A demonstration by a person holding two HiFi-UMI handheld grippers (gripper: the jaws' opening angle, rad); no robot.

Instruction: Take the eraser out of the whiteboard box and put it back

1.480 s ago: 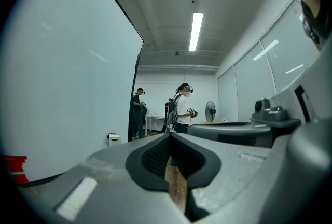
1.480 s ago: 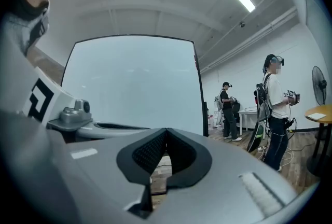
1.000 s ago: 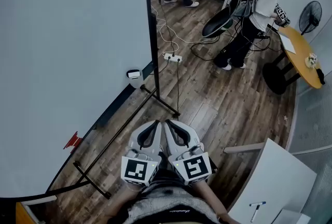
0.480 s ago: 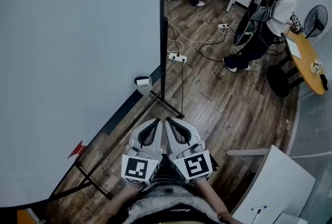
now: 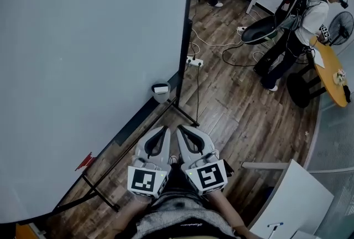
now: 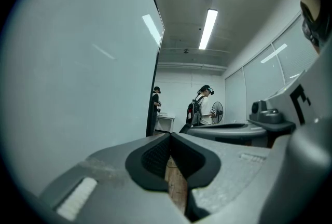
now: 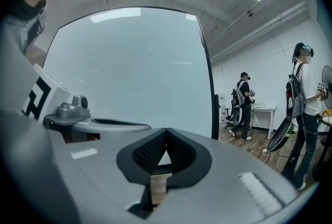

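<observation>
Small grey whiteboard box (image 5: 160, 98), at the lower right edge of the whiteboard (image 5: 83, 66), above the floor, white-topped eraser (image 5: 161, 88) lying flat inside

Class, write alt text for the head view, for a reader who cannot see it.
The left gripper and right gripper, both shut and empty, hover side by side above a wooden floor beside a tall whiteboard. Another person stands by a round table.

whiteboard (image 5: 83, 66): left | box (image 5: 161, 88): by its lower corner | round table (image 5: 326, 76): far right
</observation>
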